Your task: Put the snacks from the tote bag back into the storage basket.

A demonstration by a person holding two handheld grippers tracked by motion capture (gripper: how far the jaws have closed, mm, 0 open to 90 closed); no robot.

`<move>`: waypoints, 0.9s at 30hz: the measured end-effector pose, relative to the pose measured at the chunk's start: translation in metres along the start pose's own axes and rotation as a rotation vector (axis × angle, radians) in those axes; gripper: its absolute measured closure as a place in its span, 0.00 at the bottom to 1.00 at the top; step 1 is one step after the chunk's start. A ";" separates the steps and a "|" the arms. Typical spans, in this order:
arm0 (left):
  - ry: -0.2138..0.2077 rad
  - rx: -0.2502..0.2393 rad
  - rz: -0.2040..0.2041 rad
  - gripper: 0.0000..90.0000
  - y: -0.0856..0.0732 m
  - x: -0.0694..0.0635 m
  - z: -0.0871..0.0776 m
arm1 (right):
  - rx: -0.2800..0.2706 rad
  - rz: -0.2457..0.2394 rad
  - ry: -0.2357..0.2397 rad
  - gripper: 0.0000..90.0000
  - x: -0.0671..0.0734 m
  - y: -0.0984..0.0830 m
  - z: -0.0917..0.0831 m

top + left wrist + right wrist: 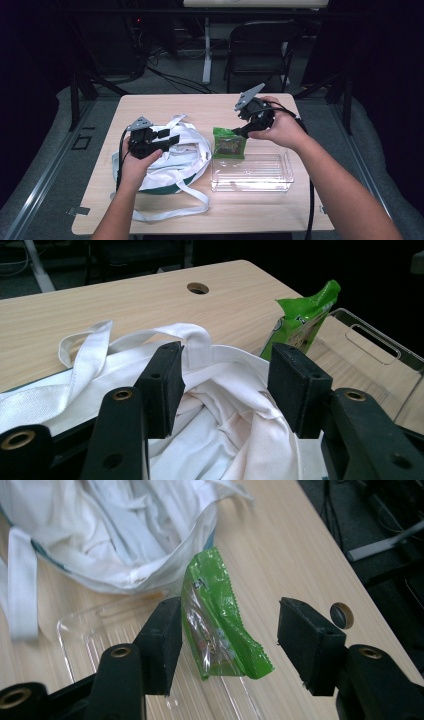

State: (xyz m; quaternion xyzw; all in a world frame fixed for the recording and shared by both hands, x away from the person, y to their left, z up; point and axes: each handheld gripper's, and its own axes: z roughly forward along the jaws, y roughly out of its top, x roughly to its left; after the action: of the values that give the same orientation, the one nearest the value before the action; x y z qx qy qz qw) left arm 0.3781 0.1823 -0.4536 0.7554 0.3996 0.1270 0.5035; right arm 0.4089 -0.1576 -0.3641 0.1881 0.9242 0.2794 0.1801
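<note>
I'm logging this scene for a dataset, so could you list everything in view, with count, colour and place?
Table: one, light wood, centre; cable hole near its far edge.
Tote bag: one, white, table's left half, straps loose.
Snack packet: one, green, leaning at the clear bin's far left rim.
Bin: one, clear plastic, right of the bag.
Folding chair: one, black, beyond the table.
Left tongs: black, open, over the bag's mouth.
Right tongs: black, open, either side of the packet.
Hands: two, holding the tongs.

White tote bag (pixel 172 155) and clear tray (pixel 252 172) crowd the table's (pixel 200 105) middle.
</note>
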 end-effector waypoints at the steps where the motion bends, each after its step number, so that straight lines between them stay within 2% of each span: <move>1: -0.001 0.000 0.000 0.53 0.000 0.000 0.000 | -0.045 0.052 -0.020 0.48 0.001 -0.006 -0.005; 4: -0.001 0.000 -0.003 0.53 0.000 0.000 -0.001 | -0.064 0.078 -0.041 0.48 0.004 -0.012 -0.010; 7: -0.002 -0.003 -0.005 0.53 0.000 0.001 -0.001 | -0.118 0.132 -0.073 0.50 0.012 -0.026 -0.018; 9: 0.000 0.000 -0.002 0.53 -0.001 0.002 -0.001 | -0.120 0.140 -0.085 0.50 0.014 -0.029 -0.019; 12: 0.003 -0.001 -0.002 0.53 -0.001 0.002 -0.002 | -0.144 0.178 -0.115 0.50 0.022 -0.044 -0.021; 16: 0.003 0.002 -0.003 0.53 -0.001 0.003 -0.002 | -0.177 0.216 -0.124 0.50 0.028 -0.055 -0.024; 17: 0.006 0.000 -0.005 0.53 -0.001 0.003 -0.003 | -0.206 0.255 -0.137 0.50 0.032 -0.064 -0.025; 18: 0.007 -0.003 -0.006 0.53 -0.001 0.003 -0.003 | -0.206 0.255 -0.137 0.50 0.032 -0.064 -0.025; 19: 0.009 0.000 -0.006 0.53 -0.001 0.003 -0.003 | -0.225 0.271 -0.160 0.50 0.037 -0.073 -0.025; 21: 0.011 0.000 -0.006 0.53 -0.001 0.003 -0.003 | -0.254 0.302 -0.157 0.50 0.042 -0.082 -0.026; 22: 0.011 0.000 -0.006 0.53 -0.001 0.003 -0.003 | -0.254 0.302 -0.157 0.50 0.042 -0.082 -0.026; 23: 0.010 0.000 -0.007 0.52 -0.001 0.003 -0.003 | -0.283 0.326 -0.160 0.50 0.048 -0.092 -0.026; 25: 0.009 -0.002 -0.009 0.52 -0.001 0.003 -0.003 | -0.296 0.333 -0.166 0.50 0.052 -0.096 -0.025; 27: 0.008 -0.001 -0.007 0.52 -0.002 0.002 -0.001 | -0.310 0.348 -0.194 0.50 0.061 -0.108 -0.023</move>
State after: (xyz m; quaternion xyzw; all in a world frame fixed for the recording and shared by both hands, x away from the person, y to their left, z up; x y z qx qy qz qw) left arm 0.3778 0.1847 -0.4549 0.7533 0.4043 0.1286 0.5026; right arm 0.3199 -0.2240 -0.4235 0.3406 0.8024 0.4251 0.2436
